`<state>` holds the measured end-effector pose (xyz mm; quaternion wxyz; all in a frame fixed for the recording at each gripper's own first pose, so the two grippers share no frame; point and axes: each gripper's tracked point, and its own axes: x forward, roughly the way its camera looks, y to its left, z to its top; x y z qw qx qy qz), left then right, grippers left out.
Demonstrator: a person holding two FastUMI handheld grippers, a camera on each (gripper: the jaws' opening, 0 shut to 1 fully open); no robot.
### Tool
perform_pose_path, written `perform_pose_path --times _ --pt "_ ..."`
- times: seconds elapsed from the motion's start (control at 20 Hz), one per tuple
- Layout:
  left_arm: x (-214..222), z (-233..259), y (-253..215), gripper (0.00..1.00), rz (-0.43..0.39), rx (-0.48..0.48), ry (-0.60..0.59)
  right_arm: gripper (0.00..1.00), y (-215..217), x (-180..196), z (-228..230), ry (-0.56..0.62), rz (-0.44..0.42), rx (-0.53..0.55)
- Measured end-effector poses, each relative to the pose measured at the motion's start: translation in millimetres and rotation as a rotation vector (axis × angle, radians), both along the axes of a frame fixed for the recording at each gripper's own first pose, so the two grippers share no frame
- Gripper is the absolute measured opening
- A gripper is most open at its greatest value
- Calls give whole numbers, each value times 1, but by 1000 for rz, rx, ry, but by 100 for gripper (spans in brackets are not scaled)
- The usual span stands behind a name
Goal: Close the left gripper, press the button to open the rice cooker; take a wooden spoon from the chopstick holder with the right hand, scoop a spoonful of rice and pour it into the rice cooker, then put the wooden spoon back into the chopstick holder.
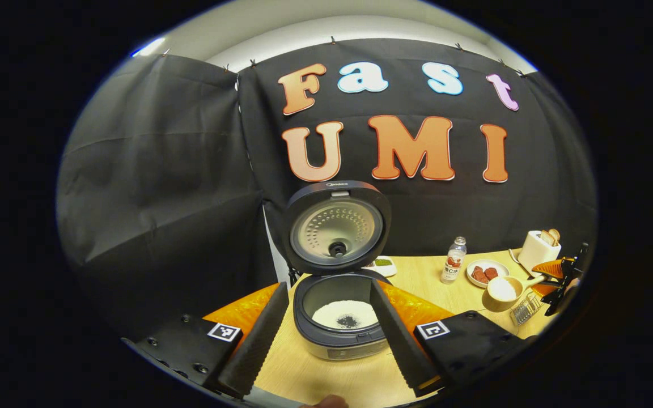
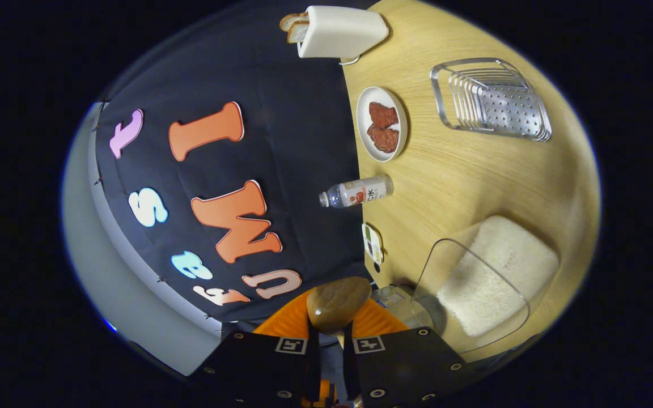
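The rice cooker (image 1: pixel 340 334) stands open on the wooden table, its lid (image 1: pixel 335 226) upright. White rice with a dark patch lies in its pot (image 1: pixel 344 313). My left gripper (image 1: pixel 326 289) is open, one finger on each side of the pot's rim, holding nothing. Far to the right, my right gripper (image 1: pixel 562 277) holds a wooden spoon (image 1: pixel 502 289) heaped with rice. In the right gripper view, rolled sideways, my right gripper (image 2: pixel 329 334) is shut on the spoon (image 2: pixel 338 303), beside a clear tub of rice (image 2: pixel 491 277). The wire chopstick holder (image 1: pixel 525 309) (image 2: pixel 491 99) stands nearby.
On the table behind stand a small bottle (image 1: pixel 454 259) (image 2: pixel 357 192), a plate of meat (image 1: pixel 486 273) (image 2: pixel 383 124), a white toaster with bread (image 1: pixel 539 249) (image 2: pixel 338 31) and a small dish (image 1: pixel 383 263) (image 2: pixel 372 243). Black cloth walls off the back and left.
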<state>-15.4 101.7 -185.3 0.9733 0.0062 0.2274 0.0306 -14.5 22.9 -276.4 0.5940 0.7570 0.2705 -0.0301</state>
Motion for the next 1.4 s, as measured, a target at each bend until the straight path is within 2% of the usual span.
perform_pose_path --times 0.4,0.5,0.55,0.6,0.75,0.8,0.85,1.05,1.4 --pt "-12 4 56 96 110 40 -39 15 127 81 44 -92 215 19" --pt "-20 2 72 95 144 47 -37 15 162 97 46 -104 269 6" --pt "-23 0 80 95 164 49 -32 11 178 105 44 -108 298 -12" --pt "-28 -5 88 95 183 53 -19 15 192 111 38 -105 321 -36" --pt "-40 -16 107 95 226 59 16 15 225 126 21 -83 368 -104" --pt "-43 -17 113 97 238 66 20 15 234 131 17 -81 380 -129" --pt "-47 -17 115 95 248 73 23 15 240 133 10 -75 392 -157" --pt "-57 -27 133 95 278 79 54 15 255 132 -15 -69 472 -337" --pt "-64 -30 142 95 302 87 77 15 268 138 -20 -120 569 -551"
